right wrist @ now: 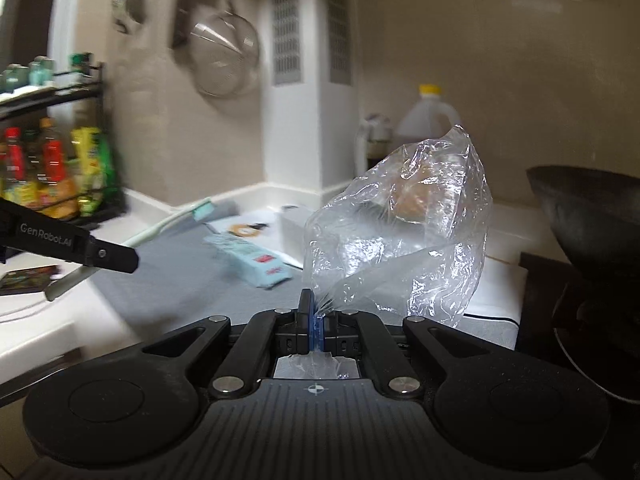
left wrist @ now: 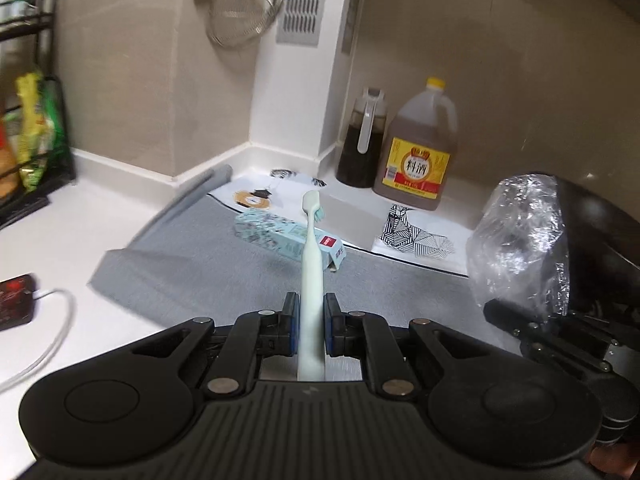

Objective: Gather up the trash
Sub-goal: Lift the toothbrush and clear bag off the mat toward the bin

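**Both grippers loaded: toothbrush left, plastic bag right**

Left gripper [left wrist: 311, 322]: fingers pinched on the handle of a pale green toothbrush [left wrist: 310, 264]. Brush sticks straight out ahead, bristle head far end, lifted off the grey mat [left wrist: 208, 264].

Right gripper [right wrist: 316, 316]: fingers pressed together on the edge of a clear plastic bag [right wrist: 400, 232]. Bag billows up and to the right of the jaws, blocking much of that camera's view ahead.

On the mat, ahead of the left gripper: light blue toothpaste box [left wrist: 288, 240] lying flat, end flap open, nothing touching it. Open mat on its left and near side.

Edges:
- Back corner: white pillar, dark sauce jug [left wrist: 362, 148] and yellow-capped cooking wine bottle [left wrist: 418, 152] just beside each other against the wall.
- Right: black wok [right wrist: 592, 216], near the bag.
- Left: black condiment rack [left wrist: 36, 140] at the counter end, well apart from the mat.
- Mat's left edge is rolled up; white counter [left wrist: 100, 220] bare between mat and rack.
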